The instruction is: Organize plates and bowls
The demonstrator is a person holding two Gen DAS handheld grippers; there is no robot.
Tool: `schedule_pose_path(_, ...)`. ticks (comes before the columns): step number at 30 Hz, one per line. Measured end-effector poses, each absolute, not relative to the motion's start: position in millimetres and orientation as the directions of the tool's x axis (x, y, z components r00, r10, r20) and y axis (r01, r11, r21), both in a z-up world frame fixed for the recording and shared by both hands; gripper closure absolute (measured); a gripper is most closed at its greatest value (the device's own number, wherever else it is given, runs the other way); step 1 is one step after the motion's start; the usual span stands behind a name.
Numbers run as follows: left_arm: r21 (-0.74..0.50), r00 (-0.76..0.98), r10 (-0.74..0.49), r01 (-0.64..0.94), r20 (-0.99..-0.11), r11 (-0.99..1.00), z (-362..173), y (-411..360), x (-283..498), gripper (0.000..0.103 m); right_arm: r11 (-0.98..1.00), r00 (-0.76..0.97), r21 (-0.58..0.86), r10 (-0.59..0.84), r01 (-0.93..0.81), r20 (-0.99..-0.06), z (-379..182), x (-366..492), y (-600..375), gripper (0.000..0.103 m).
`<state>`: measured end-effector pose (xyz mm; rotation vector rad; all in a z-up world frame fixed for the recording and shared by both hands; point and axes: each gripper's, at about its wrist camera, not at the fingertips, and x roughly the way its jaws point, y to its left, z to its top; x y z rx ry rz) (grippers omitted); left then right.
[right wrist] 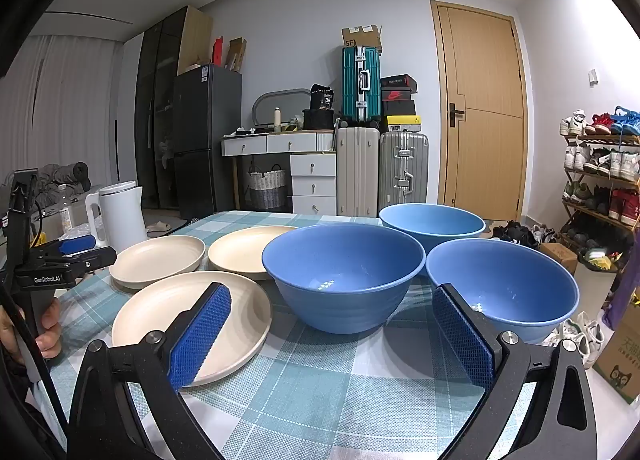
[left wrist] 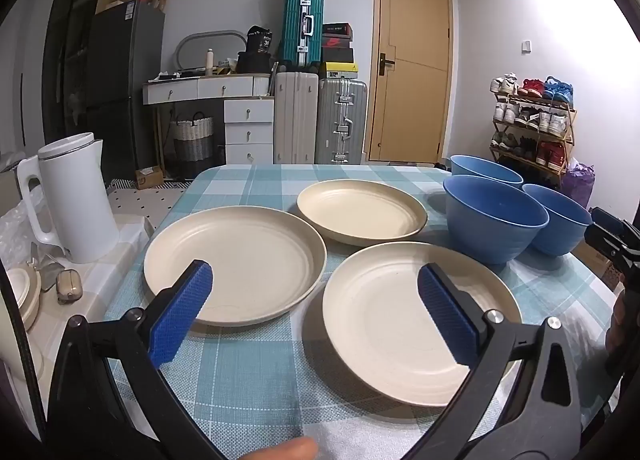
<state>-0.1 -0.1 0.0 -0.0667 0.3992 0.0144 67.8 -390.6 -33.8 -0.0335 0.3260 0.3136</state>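
Three cream plates lie apart on the checked tablecloth: a left plate [left wrist: 236, 264], a far plate [left wrist: 360, 212] and a near plate [left wrist: 388, 320]. Three blue bowls stand upright to their right: a middle bowl [right wrist: 344, 272], a far bowl [right wrist: 432, 224] and a right bowl [right wrist: 508, 284]. My left gripper [left wrist: 316, 292] hovers open above the near edges of the left and near plates, nothing between its blue pads [left wrist: 180, 316]. My right gripper [right wrist: 332, 328] is open too, in front of the middle bowl, holding nothing. The left gripper [right wrist: 78, 246] also shows at the left of the right wrist view.
A white kettle [left wrist: 76, 196] stands on a side surface left of the table [left wrist: 248, 376], with small items near it. Cartons sit on the floor at the table's right edge [right wrist: 616, 356]. Behind are suitcases, drawers, a door and a shoe rack.
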Motion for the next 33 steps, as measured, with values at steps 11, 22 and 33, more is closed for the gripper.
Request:
schedule_pose_path(11, -0.059, 0.92, 0.001, -0.026, -0.391, 0.998, 0.8, -1.2, -2.5, 0.0, 0.951, 0.903, 0.02, 0.298, -0.307, -0.31, -33.8, 67.6, -391.0, 0.0)
schedule_pose_path(22, -0.062, 0.918, 0.001, -0.028, -0.395, 0.998, 0.1, 0.1, -0.1, 0.0, 0.951, 0.903, 0.02, 0.299, -0.308, -0.31, -33.8, 67.5, -390.8, 0.0)
schedule_pose_path(33, -0.062, 0.918, 0.002, -0.029, -0.396, 0.998, 0.1, 0.2, -0.3, 0.0, 0.951, 0.902, 0.02, 0.298, -0.308, -0.311, -33.8, 67.5, -390.9, 0.0)
